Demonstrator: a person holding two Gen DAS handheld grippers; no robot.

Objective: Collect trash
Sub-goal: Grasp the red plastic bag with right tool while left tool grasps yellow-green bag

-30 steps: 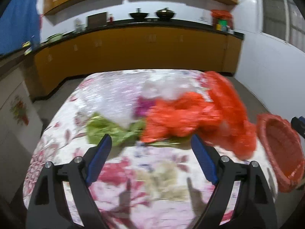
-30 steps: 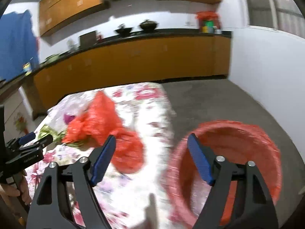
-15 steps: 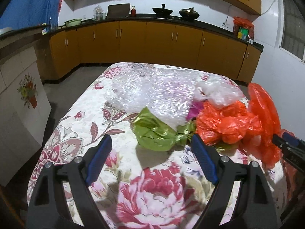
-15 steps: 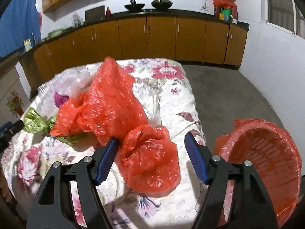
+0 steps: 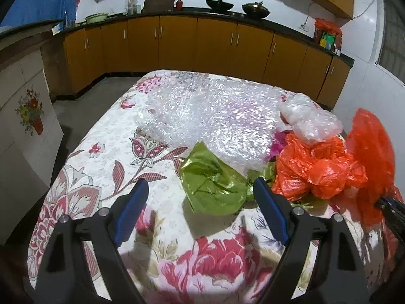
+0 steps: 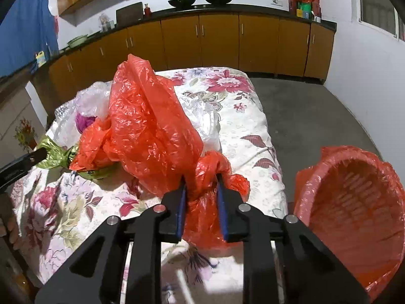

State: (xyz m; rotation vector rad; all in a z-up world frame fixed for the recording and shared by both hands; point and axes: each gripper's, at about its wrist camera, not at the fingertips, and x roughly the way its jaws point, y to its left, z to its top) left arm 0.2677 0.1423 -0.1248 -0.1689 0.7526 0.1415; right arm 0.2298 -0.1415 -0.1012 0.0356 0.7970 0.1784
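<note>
Trash lies heaped on the floral tablecloth [image 5: 108,152]. My right gripper [image 6: 201,181] is closing its jaws on a big orange plastic bag [image 6: 149,124], whose crumpled lower end is squeezed between the blue pads. That bag also shows at the right in the left wrist view [image 5: 372,152]. My left gripper [image 5: 200,190] stands open just before a crumpled green foil wrapper [image 5: 215,185], nothing between its fingers. Behind the wrapper lie a sheet of bubble wrap [image 5: 210,111], a clear plastic bag [image 5: 308,119], a smaller orange bag [image 5: 316,167] and a purple scrap [image 5: 274,147].
A red basket lined with an orange bag [image 6: 354,210] stands on the floor right of the table. Orange kitchen cabinets [image 5: 202,45] run along the back wall. Grey floor [image 6: 316,116] surrounds the table. A white cabinet [image 5: 22,126] stands at the left.
My right gripper's jaws have gone from wide apart to clamped on the orange bag's lower end. My left gripper has shifted left and lower, with the green wrapper now between its tips' line.
</note>
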